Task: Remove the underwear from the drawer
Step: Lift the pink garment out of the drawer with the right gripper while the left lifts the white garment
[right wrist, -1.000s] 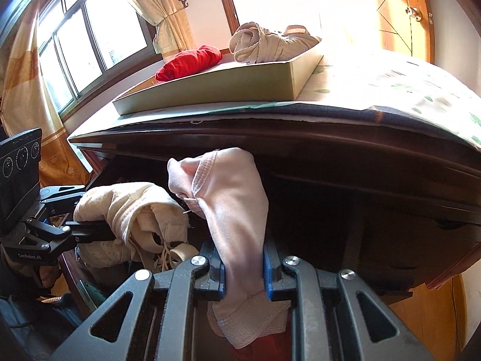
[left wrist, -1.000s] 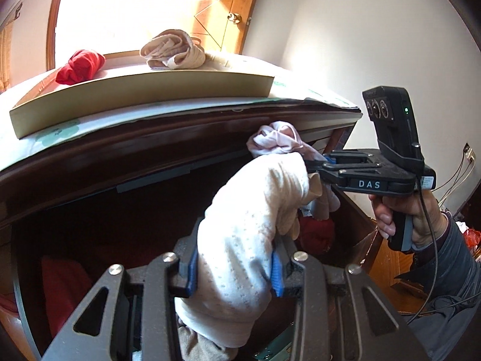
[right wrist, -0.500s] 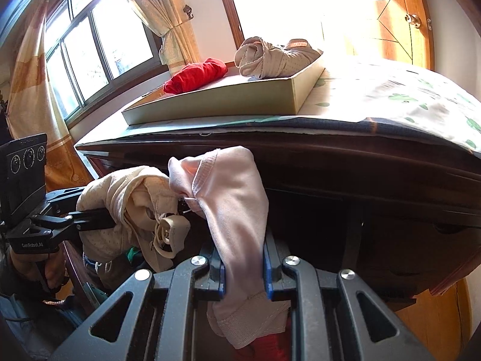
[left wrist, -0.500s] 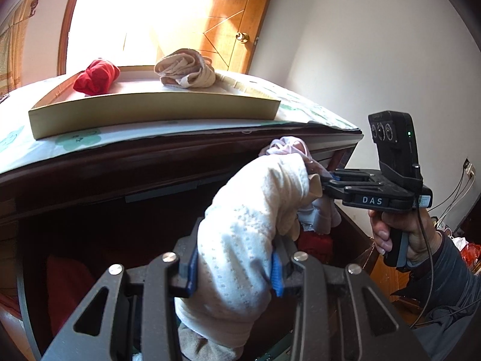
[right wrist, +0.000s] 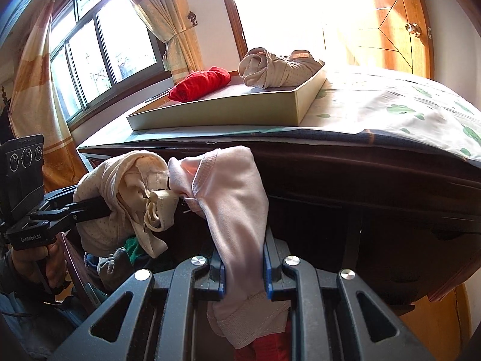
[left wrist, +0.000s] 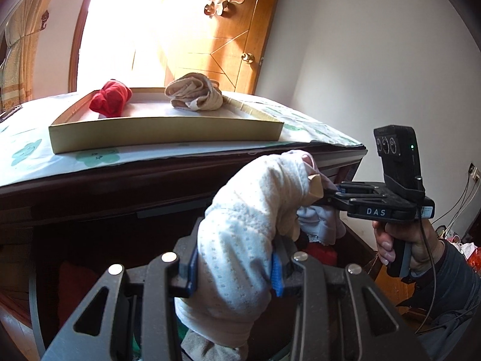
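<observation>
- Underwear sits in both grippers: the left gripper point(left wrist: 234, 273) is clamped on a cream dotted pair point(left wrist: 249, 219), the right gripper point(right wrist: 243, 276) on a pink pair point(right wrist: 237, 198).
- Both pairs hang just in front of the dark drawer point(right wrist: 375, 219), below the dresser top.
- Step in hand, by my reading: lifting out.
- A tray point(left wrist: 168, 132) on top, far from the grippers, holds a red pair point(left wrist: 111, 100) left and a beige pair point(left wrist: 195, 96) right.
- Next move likely calls for raising both over the near tray wall, then releasing.
</observation>
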`<action>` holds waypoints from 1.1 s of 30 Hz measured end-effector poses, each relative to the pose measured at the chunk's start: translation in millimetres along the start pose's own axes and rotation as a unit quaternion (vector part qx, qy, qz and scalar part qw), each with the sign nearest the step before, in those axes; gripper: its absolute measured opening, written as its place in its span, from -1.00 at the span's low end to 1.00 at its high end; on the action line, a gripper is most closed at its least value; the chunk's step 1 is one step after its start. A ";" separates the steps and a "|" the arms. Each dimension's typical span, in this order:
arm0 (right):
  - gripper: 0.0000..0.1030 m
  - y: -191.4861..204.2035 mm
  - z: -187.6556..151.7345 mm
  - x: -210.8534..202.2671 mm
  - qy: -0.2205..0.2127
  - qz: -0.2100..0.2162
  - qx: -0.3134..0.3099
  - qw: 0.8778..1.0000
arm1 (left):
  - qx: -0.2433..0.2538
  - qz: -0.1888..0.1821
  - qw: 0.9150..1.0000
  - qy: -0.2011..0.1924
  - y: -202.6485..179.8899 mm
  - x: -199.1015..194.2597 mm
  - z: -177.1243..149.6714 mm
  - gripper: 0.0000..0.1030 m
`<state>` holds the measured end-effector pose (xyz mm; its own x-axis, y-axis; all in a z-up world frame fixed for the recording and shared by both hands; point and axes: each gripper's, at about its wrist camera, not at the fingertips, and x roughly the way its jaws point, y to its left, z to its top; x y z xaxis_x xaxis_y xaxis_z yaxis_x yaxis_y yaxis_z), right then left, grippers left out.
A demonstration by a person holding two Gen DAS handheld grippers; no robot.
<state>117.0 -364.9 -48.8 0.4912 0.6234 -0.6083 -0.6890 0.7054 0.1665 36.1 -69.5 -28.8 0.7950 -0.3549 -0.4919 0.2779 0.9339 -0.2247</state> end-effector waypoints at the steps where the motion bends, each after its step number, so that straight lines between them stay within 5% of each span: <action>1: -0.61 1.0 -0.7 -1.7 -0.004 -0.001 -0.002 1.000 | 0.000 0.001 1.000 -0.004 0.1 -1.1 0.0 -0.32; 33: -0.61 12.3 -7.6 -32.3 -0.114 -0.004 -0.033 0.993 | -0.020 0.024 0.995 -0.096 6.7 -27.8 -5.3 -0.32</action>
<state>88.6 -378.9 -33.0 0.6006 0.6829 -0.4160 -0.7135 0.6925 0.1067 13.1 -53.6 -21.1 0.8960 -0.2922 -0.3344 0.2187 0.9457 -0.2404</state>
